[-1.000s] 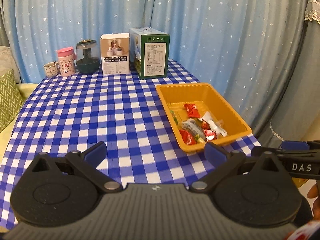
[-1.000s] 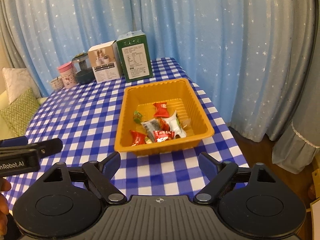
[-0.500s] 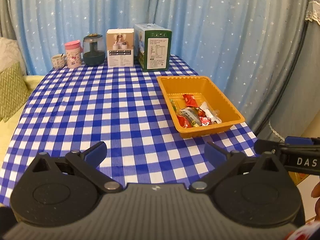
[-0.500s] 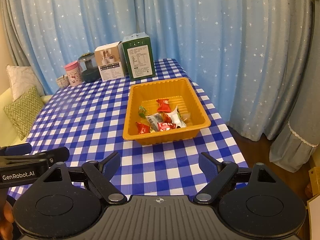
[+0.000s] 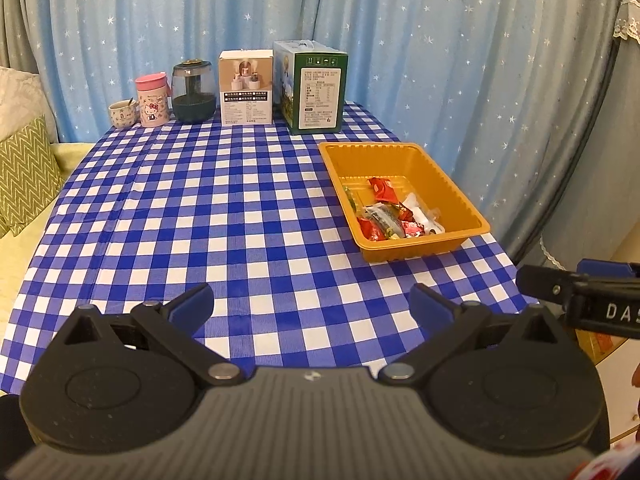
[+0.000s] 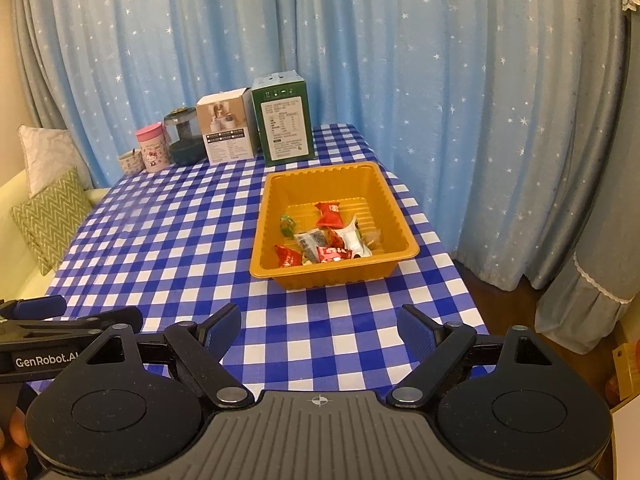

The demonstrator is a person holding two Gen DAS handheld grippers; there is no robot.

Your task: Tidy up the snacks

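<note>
The table (image 5: 200, 208), under its blue-and-white checked cloth, is my landmark. The orange tray (image 6: 276, 208) sits on it toward the right edge, about midway along that side. Along the table's far edge stand a green box (image 5: 316, 92), a white box (image 5: 246, 88), a dark jar (image 5: 193, 88), a pink cup (image 5: 152, 100) and a small mug (image 5: 121, 114), the green box nearest the tray's far end. The snacks (image 6: 326, 236) lie in the tray, heaped toward its near end: red wrappers, a white one, a clear one, a green one. My left gripper (image 5: 311, 304) hangs over the table's near edge, fingers spread, nothing between them. My right gripper (image 6: 319, 326) hangs over the near right corner, fingers likewise spread and empty, short of the tray.
</note>
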